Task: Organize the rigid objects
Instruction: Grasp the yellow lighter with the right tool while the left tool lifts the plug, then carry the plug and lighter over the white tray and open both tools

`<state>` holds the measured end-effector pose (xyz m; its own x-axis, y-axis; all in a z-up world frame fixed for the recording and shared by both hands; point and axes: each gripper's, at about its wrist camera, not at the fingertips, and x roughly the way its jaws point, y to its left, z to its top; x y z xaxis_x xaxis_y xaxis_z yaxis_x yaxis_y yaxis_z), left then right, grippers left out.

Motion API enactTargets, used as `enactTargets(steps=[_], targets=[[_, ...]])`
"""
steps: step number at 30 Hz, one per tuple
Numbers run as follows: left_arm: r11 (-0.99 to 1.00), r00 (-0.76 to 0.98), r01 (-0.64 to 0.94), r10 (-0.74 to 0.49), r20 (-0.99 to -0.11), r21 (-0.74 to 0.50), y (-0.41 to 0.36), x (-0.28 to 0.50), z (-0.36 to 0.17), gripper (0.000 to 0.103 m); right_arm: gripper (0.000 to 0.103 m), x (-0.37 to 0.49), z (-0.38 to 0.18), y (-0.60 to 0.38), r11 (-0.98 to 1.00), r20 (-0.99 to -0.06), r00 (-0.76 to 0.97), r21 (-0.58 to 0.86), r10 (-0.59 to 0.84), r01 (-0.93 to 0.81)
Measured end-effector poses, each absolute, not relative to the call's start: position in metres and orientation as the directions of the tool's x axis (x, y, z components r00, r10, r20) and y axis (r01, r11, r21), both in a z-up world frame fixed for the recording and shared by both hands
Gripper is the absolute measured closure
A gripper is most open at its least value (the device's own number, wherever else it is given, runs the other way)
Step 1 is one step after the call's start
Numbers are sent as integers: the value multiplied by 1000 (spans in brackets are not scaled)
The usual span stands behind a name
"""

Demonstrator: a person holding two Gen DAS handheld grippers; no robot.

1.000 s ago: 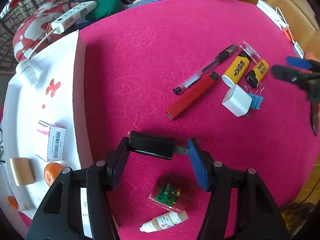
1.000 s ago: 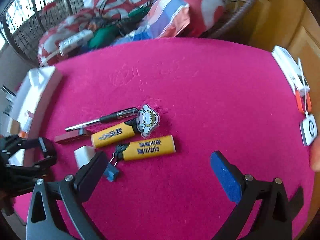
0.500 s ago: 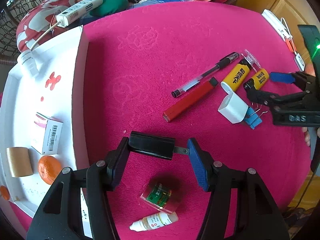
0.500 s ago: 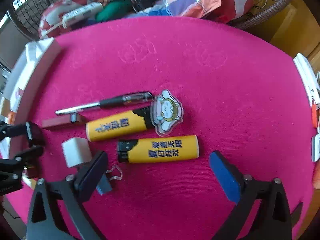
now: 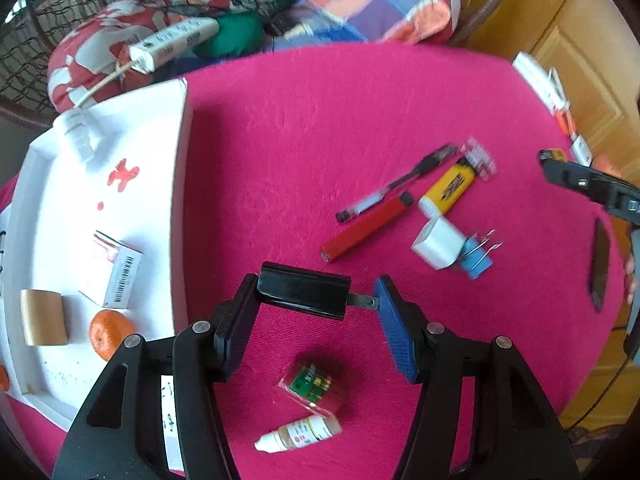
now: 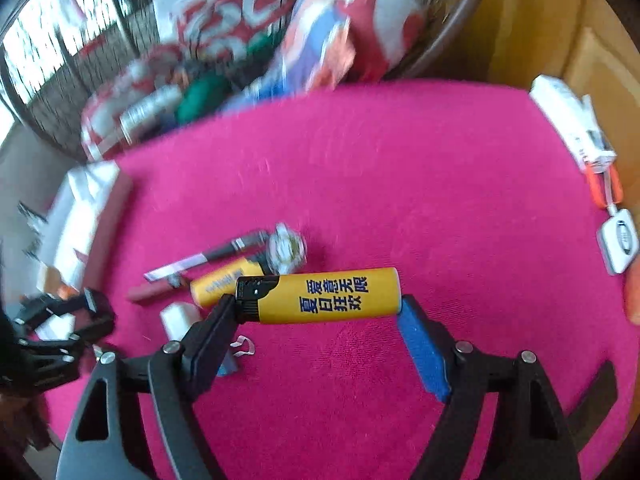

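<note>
left gripper (image 5: 316,312) | black frame | blue pads | silver screws

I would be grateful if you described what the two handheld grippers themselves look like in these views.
Both the left gripper and the right gripper are matte black plastic, with angular linkage arms with triangular cut-outs, joined by silver pins. Each finger ends in a flat pad with a ribbed blue face. No cables or sleeves show.

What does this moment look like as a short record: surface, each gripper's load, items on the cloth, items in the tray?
surface: pink cloth
left gripper: clamped on black plug adapter
right gripper: jaws just closed end to end on yellow lighter
on cloth: second yellow lighter, pen, red bar, white charger
white tray: orange, small box
</note>
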<state>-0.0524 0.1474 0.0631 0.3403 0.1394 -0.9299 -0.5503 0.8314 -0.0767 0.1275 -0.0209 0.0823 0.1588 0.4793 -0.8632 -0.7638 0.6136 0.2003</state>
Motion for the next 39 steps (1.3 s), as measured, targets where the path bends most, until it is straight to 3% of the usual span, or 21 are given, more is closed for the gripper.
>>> enactTargets(steps=[9,17,21,25,28,39], targets=[[830,591,-542,267,-761,-130,142,-81,189,44,23,101,212,-67,599,-627,357,224,692,-769],[793,759,-580,445,-475,-184,151,-164,320,44,23,64,325,-95,532,-334,445,244,831,-811],[762,768,-622,552,-324,-177,154,-218,375,44,23,41,364,-101,491,-206,449,253,869,-834],[729,743,-666,629,-229,-158,159,-261,407,44,22,21,392,-109,459,-105,447,251,888,-852],[706,725,-688,657,-206,-168,169,-285,417,44,22,8,404,-106,435,-63,434,249,899,-865],[671,697,-717,689,-200,-188,177,-337,416,44,22,-22,410,-71,363,-68,358,251,931,-897]])
